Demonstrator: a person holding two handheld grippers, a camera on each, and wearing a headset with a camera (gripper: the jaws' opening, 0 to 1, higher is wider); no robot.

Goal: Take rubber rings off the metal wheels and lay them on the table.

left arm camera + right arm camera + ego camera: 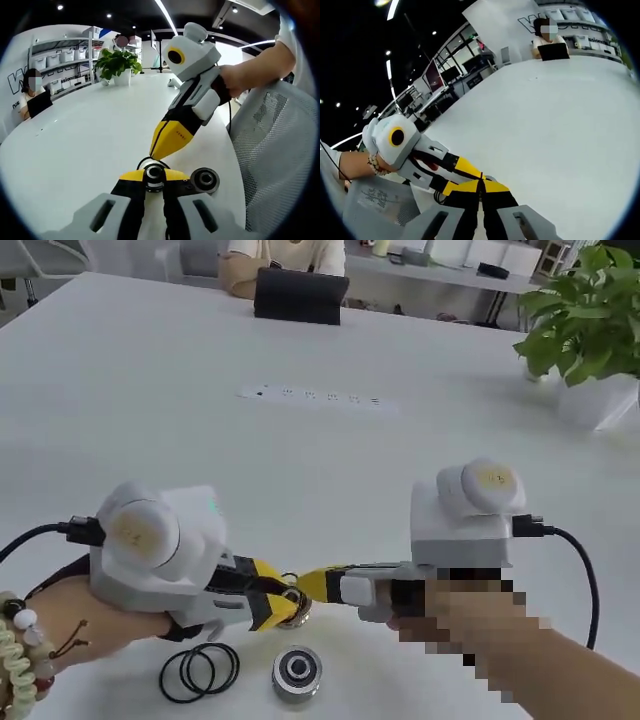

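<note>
My left gripper (283,607) is shut on a small metal wheel (154,176), held just above the table (320,450). A black rubber ring (146,161) stands up off that wheel's rim. My right gripper (304,586) comes in from the right, and its yellow tips (156,152) are closed on the ring. In the right gripper view its jaws (481,185) are pressed together, touching the left gripper's yellow tips (465,171). A second metal wheel (297,673) lies on the table below the grippers, and loose black rubber rings (200,670) lie flat to its left.
A power strip (318,395) is set into the table's middle. A potted plant (585,320) stands at the far right. A person sits behind a dark laptop (300,295) at the far edge. A mesh chair back (280,150) is close by the near edge.
</note>
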